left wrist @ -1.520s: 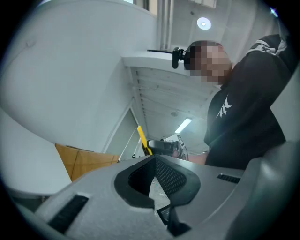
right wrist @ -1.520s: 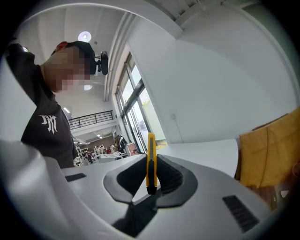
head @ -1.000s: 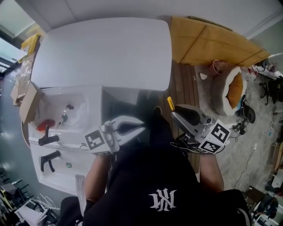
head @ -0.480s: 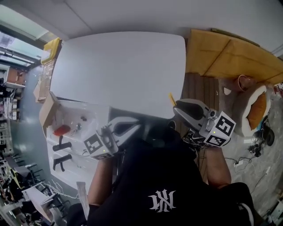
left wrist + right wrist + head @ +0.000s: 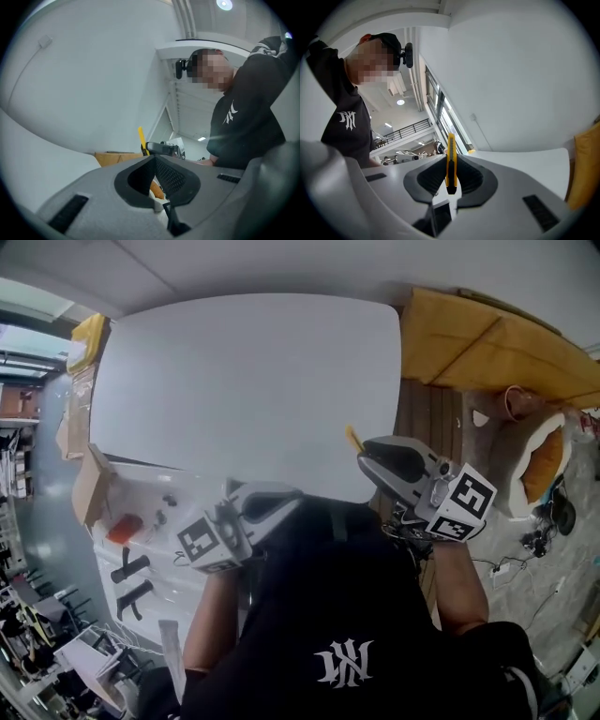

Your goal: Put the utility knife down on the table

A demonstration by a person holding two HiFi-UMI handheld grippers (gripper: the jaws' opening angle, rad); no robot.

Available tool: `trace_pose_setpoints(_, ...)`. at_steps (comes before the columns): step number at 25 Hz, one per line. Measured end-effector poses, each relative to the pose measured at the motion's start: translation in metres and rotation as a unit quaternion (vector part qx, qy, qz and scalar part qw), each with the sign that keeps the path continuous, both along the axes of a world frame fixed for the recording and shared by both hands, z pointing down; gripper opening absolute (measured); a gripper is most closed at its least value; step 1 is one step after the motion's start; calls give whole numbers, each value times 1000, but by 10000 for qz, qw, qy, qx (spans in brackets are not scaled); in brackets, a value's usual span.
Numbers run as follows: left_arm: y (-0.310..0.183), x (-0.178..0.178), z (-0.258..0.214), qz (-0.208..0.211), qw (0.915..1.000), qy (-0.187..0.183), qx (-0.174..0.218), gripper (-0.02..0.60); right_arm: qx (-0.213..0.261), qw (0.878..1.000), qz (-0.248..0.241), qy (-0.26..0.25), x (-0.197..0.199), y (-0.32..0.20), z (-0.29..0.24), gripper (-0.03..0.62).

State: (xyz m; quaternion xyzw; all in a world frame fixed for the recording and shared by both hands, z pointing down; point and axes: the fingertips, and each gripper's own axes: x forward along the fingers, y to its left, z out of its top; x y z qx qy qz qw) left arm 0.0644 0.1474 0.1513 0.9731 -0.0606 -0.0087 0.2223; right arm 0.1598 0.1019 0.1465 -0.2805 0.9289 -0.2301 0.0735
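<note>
Utility knife (image 5: 450,159) sits upright between the jaws of the right hand-held gripper (image 5: 364,458). The two dark ribbed pads pinch its lower part, and its yellow body reaches out past the jaw tips. In the head view that yellow end juts over the white counter (image 5: 244,381) near the counter's right near corner. The knife is carried in the jaws and does not lie on the surface.

The left hand-held gripper (image 5: 296,500) is held at the counter's near edge, to the left of the right one and apart from it. Its jaws are drawn together so the pads meet at the tips, with nothing between them. Its own view looks across at the right hand-held gripper and the yellow blade holder rising from it.

A person's black top (image 5: 328,615) with a white emblem fills the lower part of the head view. Brown cardboard sheets (image 5: 487,343) lie on the floor to the right of the counter.
</note>
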Motion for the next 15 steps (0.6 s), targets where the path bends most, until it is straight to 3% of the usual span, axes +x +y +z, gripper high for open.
trace_pose_setpoints(9,-111,-32,14,400,9972,606,-196,5,-418,9927,605,956,-31,-101,-9,54)
trace_pose_setpoints(12,-146,-47,25,391,9939,944,-404,5,-505,9878,909,1162,-38,-138,-1,54)
trace_pose_setpoints(15,-178,-63,42,220,9933,1029,-477,5,-442,9820,865,1617,-53,-178,21,54)
